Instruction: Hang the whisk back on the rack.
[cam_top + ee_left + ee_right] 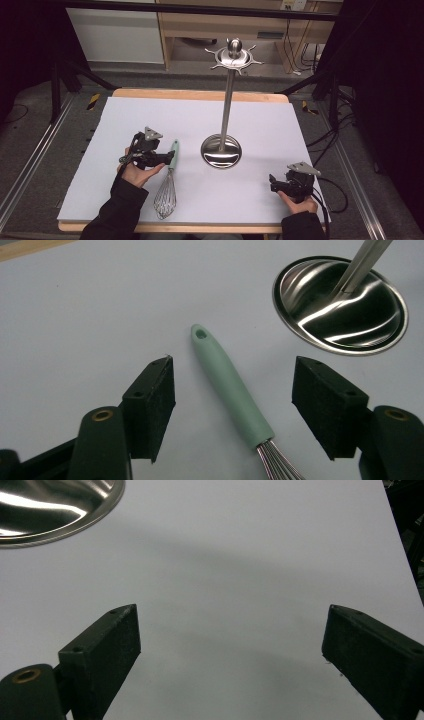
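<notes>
Black sleeves, black grippers, grey three-cornered plates

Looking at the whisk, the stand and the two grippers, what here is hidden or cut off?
- Whisk wires: the left gripper view's bottom edge cuts them off.
- Stand pole and hooks: the right gripper view's top edge leaves just part of the base.
- Left gripper jaw tips, high view: too small to judge contact with the handle.

Table (200, 95) (white-covered) carries whisk (167, 185) and stand (221, 151).
</notes>
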The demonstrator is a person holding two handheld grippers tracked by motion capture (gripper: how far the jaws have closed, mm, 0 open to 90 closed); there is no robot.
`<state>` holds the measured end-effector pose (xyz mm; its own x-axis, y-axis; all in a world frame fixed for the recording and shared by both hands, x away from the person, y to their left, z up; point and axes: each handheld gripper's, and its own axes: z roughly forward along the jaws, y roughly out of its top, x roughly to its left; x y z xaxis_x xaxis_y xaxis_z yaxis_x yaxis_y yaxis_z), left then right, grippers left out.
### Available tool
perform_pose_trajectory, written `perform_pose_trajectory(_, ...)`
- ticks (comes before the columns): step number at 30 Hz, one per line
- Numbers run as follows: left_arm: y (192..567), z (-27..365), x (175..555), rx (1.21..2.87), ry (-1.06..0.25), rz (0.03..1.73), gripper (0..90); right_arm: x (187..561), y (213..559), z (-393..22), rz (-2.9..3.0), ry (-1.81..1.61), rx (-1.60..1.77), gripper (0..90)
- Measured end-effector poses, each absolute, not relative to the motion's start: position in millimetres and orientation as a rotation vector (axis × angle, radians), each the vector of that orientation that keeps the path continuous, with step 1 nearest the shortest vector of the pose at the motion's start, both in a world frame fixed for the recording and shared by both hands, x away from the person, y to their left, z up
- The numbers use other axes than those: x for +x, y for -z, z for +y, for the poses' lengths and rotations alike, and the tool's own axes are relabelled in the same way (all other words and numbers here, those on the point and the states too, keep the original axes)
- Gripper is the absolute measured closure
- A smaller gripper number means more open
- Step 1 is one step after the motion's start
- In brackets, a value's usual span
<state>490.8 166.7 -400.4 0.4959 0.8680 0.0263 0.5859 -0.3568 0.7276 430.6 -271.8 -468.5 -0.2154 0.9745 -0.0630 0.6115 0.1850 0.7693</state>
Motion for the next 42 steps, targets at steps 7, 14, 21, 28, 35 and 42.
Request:
perform_pose_trajectory(7,406,165,494,2.110,-0.576,1.199,44.3,431,469,-272,1.910,-0.831,1.475,9.0)
perform_pose_trajectory(14,410,160,493,2.138,-0.537,1.180,45.4,431,469,-271,1.911,-0.829,1.478,9.0)
perform_pose_trajectory(21,415,153,492,2.153,-0.497,1.195,48.2,431,469,-270,1.909,-0.831,1.481,9.0)
perform_pose_trajectory(28,422,153,495,2.164,-0.477,1.235,48.9,432,470,-271,1.917,-0.823,1.477,9.0)
perform_pose_trajectory(35,432,150,496,2.190,-0.437,1.285,47.9,432,470,-271,1.916,-0.824,1.480,9.0)
perform_pose_trajectory(42,438,144,495,2.216,-0.407,1.319,48.4,431,470,-270,1.918,-0.823,1.482,9.0)
